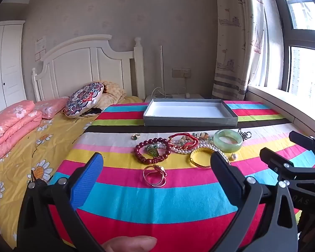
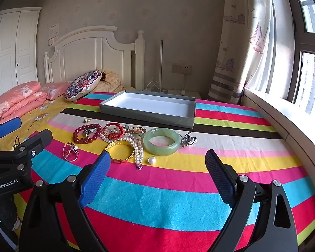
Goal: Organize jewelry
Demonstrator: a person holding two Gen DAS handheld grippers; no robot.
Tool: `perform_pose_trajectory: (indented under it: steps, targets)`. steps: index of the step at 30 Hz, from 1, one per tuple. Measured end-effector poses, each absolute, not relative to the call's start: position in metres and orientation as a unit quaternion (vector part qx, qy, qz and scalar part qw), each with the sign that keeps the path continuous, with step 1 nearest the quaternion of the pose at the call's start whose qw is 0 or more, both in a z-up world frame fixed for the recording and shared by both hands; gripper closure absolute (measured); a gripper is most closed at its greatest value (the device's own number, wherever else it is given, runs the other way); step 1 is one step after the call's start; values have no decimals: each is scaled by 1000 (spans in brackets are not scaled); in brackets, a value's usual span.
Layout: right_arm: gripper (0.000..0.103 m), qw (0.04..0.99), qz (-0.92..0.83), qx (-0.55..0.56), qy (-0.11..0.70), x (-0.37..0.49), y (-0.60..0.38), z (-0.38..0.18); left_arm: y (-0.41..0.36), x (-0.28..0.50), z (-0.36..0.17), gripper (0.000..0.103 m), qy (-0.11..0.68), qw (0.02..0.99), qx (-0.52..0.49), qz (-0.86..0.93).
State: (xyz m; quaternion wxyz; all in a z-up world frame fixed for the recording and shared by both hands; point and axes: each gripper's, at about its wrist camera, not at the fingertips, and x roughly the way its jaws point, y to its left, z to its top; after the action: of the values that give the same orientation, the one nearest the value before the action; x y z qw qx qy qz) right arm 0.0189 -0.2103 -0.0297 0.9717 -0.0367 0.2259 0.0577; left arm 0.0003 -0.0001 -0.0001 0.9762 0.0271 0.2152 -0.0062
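Note:
Jewelry lies heaped on a striped cloth: a jade bangle, a gold bangle, a dark red bead bracelet, a pearl necklace, a silver brooch and a loose pearl. A thin rose-gold ring pair lies nearest. Behind the heap stands an empty grey box. My left gripper hovers open short of the heap, on the left. My right gripper is open beside it, holding nothing.
A yellow flowered bedsheet with a folded pink quilt and a round patterned cushion lies to the left. A window sill and curtain run along the right. A thumb shows at the left wrist view's bottom edge.

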Motion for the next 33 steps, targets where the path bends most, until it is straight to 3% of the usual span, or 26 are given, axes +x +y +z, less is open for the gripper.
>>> perform_pose_trajectory:
  steps: [33]
  targets:
    - [15,972,58,-37,226,19,-210,-31,-1,0,0,2,215,976,27,-8]
